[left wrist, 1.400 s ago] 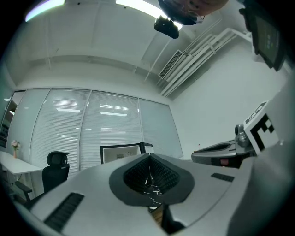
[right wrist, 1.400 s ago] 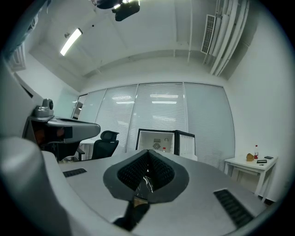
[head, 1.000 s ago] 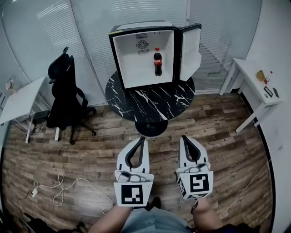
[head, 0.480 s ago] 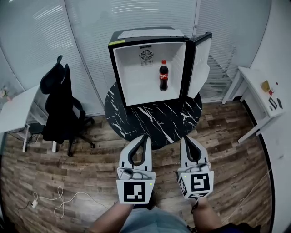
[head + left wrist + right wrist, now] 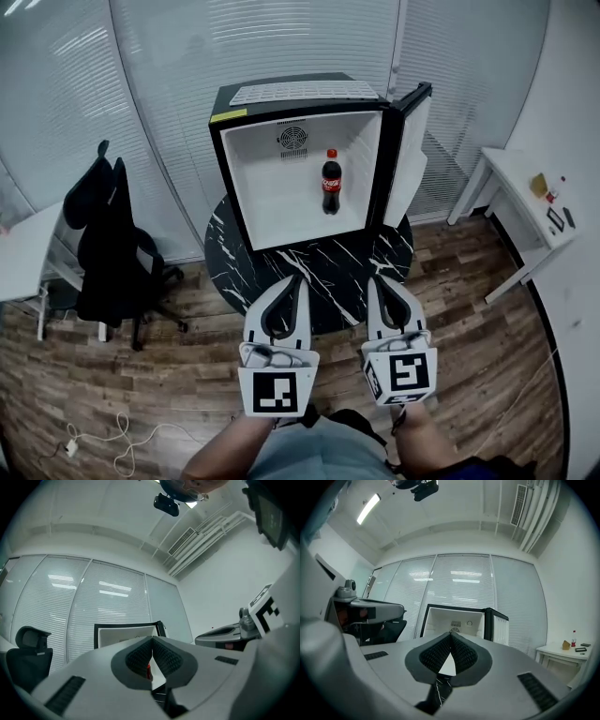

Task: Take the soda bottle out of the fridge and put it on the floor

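Nothing is done yet. The dark, red-labelled soda bottle [image 5: 331, 183] stands upright inside the open black, white-lined fridge [image 5: 221, 178] at upper centre. Lower centre, the left gripper [image 5: 292, 284] and right gripper [image 5: 380, 283] are clenched on nothing, well short of it. Grasping it and setting it on the floor remain.

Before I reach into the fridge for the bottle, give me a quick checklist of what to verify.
1. Door of the fridge open: ok, swung wide to the right.
2. Bottle upright and alone inside: ok.
3. Tools empty: ok, the left tool and right tool hold nothing.
4. Jaws open for the grasp: not ok, both are shut.
5. Bare floor to set it on: ok, though a cable lies at the left.
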{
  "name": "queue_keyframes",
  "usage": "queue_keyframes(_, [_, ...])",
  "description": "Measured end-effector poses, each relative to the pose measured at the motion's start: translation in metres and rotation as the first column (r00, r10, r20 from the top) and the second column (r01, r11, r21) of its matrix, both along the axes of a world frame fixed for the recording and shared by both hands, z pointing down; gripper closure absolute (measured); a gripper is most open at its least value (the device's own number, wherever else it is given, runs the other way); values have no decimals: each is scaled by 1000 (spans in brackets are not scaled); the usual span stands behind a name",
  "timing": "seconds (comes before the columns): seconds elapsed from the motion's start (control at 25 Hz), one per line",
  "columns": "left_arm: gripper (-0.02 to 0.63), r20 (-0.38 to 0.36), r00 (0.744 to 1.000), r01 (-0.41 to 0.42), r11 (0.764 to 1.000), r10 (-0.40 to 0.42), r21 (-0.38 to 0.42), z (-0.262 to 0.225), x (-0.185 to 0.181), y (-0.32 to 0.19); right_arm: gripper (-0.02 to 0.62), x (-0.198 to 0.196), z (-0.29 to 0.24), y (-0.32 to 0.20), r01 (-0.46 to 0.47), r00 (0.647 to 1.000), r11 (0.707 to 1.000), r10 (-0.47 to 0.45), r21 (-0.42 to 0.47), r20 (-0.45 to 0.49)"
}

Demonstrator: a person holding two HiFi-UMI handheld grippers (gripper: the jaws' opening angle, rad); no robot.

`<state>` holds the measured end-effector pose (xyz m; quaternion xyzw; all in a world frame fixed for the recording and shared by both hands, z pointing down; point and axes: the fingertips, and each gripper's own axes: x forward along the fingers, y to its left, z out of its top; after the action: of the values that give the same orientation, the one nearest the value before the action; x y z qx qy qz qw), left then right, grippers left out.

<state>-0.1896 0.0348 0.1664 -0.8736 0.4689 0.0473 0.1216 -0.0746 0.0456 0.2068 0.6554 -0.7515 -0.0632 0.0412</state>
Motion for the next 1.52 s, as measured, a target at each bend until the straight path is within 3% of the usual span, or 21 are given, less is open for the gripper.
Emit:
queue_keyframes(0.24, [589,8,1000,-13,998,14,-68,28,18,-32,581,16,13,-32,-11,1000,1000,12,-18,7])
queue_keyframes(0.4, [589,44,999,-17,998,20,-67,36,35,-58,581,32,20,-58,-12,1000,999,12,-30,16])
queue_keyframes(0.76, [589,41,999,32,994,-28,-107,47,86,-158,581,79,36,-164,46,998,998,-43,-47,52])
queue_keyframes(1.12, [589,63,990,126,992,-124,-32,10,122,-240,581,110,1,-266,152,987,988,-152,-1,43])
queue_keyframes(1.52, [589,53,974,220,975,-220,11,-7,124,-296,581,108,-20,-333,244,969,969,-245,39,15])
